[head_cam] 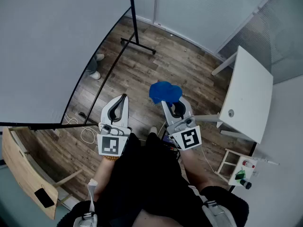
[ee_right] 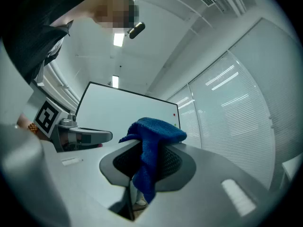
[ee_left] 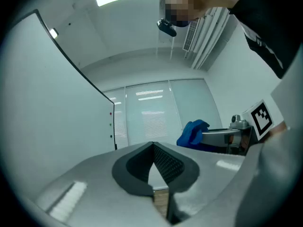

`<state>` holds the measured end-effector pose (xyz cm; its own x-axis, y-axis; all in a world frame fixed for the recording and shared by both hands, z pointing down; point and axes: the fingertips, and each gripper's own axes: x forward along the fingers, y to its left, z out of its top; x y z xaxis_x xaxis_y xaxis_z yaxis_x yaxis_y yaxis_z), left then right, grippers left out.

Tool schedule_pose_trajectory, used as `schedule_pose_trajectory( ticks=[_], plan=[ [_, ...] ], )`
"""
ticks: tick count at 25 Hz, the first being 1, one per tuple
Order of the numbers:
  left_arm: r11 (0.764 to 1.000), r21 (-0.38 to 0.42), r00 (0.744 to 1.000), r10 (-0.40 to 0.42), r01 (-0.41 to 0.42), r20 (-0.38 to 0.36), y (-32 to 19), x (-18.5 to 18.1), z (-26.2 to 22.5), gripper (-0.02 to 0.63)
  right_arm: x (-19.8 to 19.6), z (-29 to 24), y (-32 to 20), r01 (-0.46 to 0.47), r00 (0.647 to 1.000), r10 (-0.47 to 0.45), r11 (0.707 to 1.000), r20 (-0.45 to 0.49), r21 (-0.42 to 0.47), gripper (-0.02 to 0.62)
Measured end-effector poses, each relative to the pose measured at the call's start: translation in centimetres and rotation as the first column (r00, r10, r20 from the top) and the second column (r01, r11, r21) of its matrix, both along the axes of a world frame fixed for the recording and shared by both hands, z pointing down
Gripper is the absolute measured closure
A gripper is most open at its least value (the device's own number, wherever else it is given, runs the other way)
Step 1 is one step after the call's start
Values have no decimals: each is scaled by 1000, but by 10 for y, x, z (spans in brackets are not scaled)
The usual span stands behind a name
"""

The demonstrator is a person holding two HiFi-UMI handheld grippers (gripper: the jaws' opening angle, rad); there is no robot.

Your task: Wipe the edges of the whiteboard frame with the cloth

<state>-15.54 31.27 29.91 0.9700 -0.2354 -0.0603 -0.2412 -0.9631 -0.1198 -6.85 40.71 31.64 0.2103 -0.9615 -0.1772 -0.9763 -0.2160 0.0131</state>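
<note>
hanging from the right gripper [head_cam: 174,109], a blue cloth [ee_right: 151,145] is pinched between its two dark padded jaws. the cloth's long axis runs along the jaws: a bunched lump sits over the fingertips and a narrower tail drops back down between the pads toward the camera. in the head view the cloth [head_cam: 164,92] is a rounded blue wad at the far tip of that gripper, pointing away from the person and held above the wooden floor [head_cam: 180,65].

the left gripper [head_cam: 120,105] sits just beside the right one, at much the same height and pointing the same way. its jaws meet at the tips with only a thin wedge of space behind them, and nothing is between them.

the whiteboard [head_cam: 47,46] fills the upper left of the head view, well apart from the cloth. its thin dark frame [ee_right: 132,93] runs round the white surface, and a black stand foot [head_cam: 137,41] rests on the floor beyond it. a white table [head_cam: 248,93] stands at the right, a pale wooden board [head_cam: 23,169] lies at the lower left, and a white cable [head_cam: 87,134] loops on the floor near the left gripper.
</note>
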Motion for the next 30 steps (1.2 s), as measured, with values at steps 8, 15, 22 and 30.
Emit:
schedule_pose_trajectory(
  ticks=[8,15,22,30],
  plan=[
    [995,-45,996,-91,92,25,-73,71,26,606,83,19,-55,72,997,-71,996,16,-51,488],
    [993,-75,996,-87,88,14,-162,174,52,606,178,26,-141,102,994,-104,990,-23,-101,488],
    [997,-38,998,-65,65,-8,-253,285,37,606,282,4,-241,145,981,-162,978,-107,-149,488],
    [987,-49,988,-156,156,4,-325,347,34,606,367,18,-349,298,940,-322,936,-114,-186,487]
  ],
)
